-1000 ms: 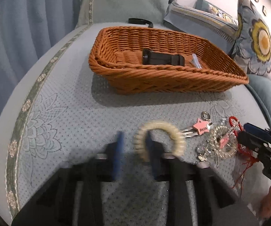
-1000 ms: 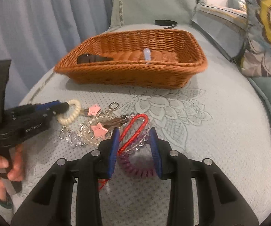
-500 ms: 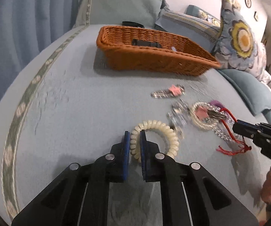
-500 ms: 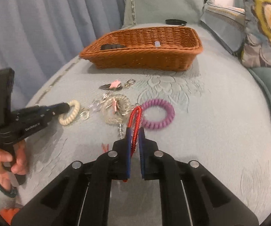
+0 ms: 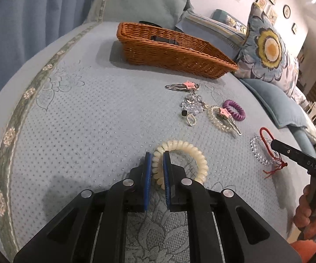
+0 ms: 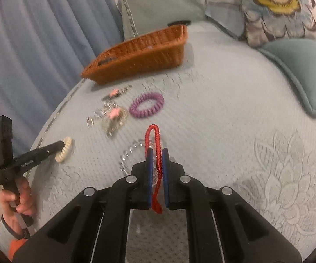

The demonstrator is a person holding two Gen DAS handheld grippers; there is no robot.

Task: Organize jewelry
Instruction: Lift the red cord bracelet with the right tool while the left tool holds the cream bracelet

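Left tool (image 5: 157,164): its jaws are being held closed on the cream spiral hair tie (image 5: 181,161), which is being pinched at its left side while the rest of the ring is lying on the bedspread (image 5: 70,120).
Right tool (image 6: 157,164): its jaws are being held closed on the red cord bracelet (image 6: 152,138), with a clear bead bracelet (image 6: 131,151) caught alongside it; the cord's loop is standing up past the blue pads.
Remaining jewelry: two pink star hair clips (image 5: 189,85), a crystal chain (image 5: 193,104) and a purple spiral hair tie (image 5: 233,109) are being left loose between the tools and the wicker basket (image 5: 171,50).
Risk, right: the thin cord is judged likely to slip through the pads, and the bead bracelet could be dropped if it is only being snagged.
Risk, left: the springy tie could be flicked out of an edge-on pinch.
Risk, path: the loose pile could be dragged by a trailing tassel.
Edges: the bed's border is lying close on the left; a cushion (image 6: 300,70) is crowding the right.
Open room: bare bedspread is being left free on the left of the pile, up to the basket's low rim.
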